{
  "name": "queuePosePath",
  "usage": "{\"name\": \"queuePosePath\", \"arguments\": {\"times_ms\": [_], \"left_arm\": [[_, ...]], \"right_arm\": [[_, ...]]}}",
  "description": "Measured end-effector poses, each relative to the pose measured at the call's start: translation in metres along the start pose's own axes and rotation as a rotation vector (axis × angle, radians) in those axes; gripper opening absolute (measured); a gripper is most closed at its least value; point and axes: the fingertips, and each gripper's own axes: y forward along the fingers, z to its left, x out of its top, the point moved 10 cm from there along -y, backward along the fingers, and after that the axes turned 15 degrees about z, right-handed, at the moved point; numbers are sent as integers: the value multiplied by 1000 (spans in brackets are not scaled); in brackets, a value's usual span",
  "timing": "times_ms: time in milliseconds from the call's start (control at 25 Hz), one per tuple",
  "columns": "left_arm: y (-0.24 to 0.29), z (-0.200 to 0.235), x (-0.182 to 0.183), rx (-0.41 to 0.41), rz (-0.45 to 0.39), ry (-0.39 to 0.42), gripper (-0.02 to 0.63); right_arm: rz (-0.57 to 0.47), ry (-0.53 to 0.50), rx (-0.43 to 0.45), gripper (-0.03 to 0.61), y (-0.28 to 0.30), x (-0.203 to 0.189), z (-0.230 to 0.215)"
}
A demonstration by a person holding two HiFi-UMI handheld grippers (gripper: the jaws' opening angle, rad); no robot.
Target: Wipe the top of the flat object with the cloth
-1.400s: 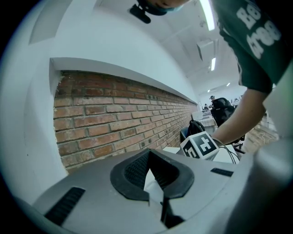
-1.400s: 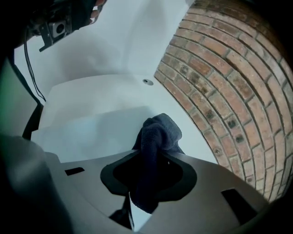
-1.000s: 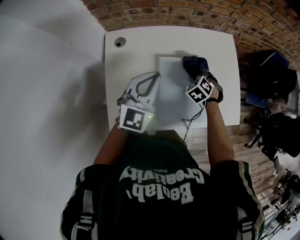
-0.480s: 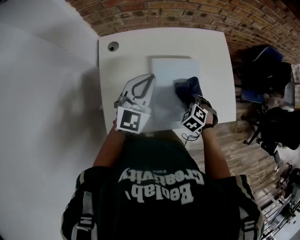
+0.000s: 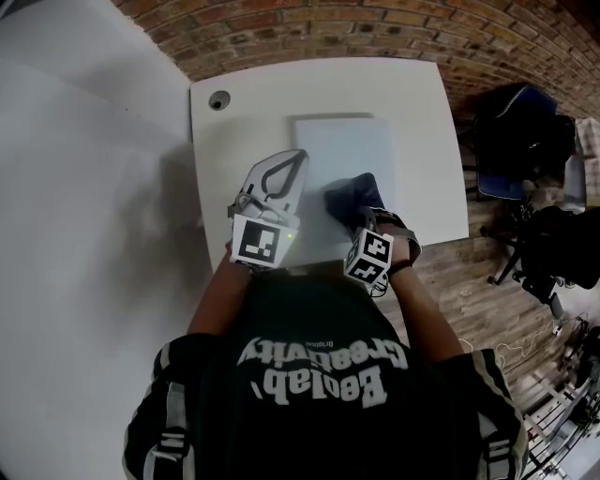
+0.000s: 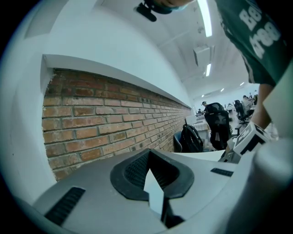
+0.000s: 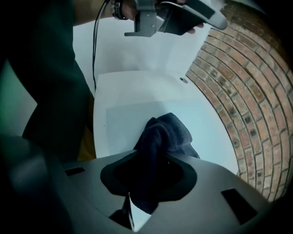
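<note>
A pale flat board (image 5: pixel 342 150) lies on the white table (image 5: pixel 253 103). A bunched dark blue cloth (image 5: pixel 352 198) rests on the board's near part, and my right gripper (image 5: pixel 363 223) is shut on it. In the right gripper view the cloth (image 7: pixel 164 133) hangs out of the jaws onto the board (image 7: pixel 123 121). My left gripper (image 5: pixel 292 161) lies at the board's left edge, jaws closed together and holding nothing. The left gripper (image 6: pixel 153 185) view looks over the table at a brick wall.
A round cable hole (image 5: pixel 218 99) sits in the table's far left corner. The brick wall (image 5: pixel 375 28) runs behind the table. Black bags and a chair (image 5: pixel 525 141) stand on the wooden floor to the right. A white panel (image 5: pixel 84 187) fills the left.
My right gripper has dragged the cloth from the board's far right corner toward me and leftward, to its near part. The left gripper has stayed at the board's left edge.
</note>
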Motion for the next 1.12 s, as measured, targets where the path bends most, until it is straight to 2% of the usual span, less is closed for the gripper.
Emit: {"name": "queuePosePath", "arguments": {"times_ms": [200,320,440,760,920,1120], "left_arm": [[-1,-3,3,-1,1,7,-5],[-4,1,3,4,-6,-14,-5],[-7,5,0,12,-8,-40,-5],[-11,12,-3,30,4,-49,-5],[-11,12,-3,31,2,-61,-5],[-7,13,-3,29,1,-57,-5]], "right_arm": [[-40,-64,14,81,-1,28,8],[-53,-33,22,84,-1,31,3],[-77,7,8,89,4,38,-13],[-76,17,-100,89,26,74,-82],[-71,27,-106,89,29,90,-107],[-76,30,-115,86,33,81,-116]]}}
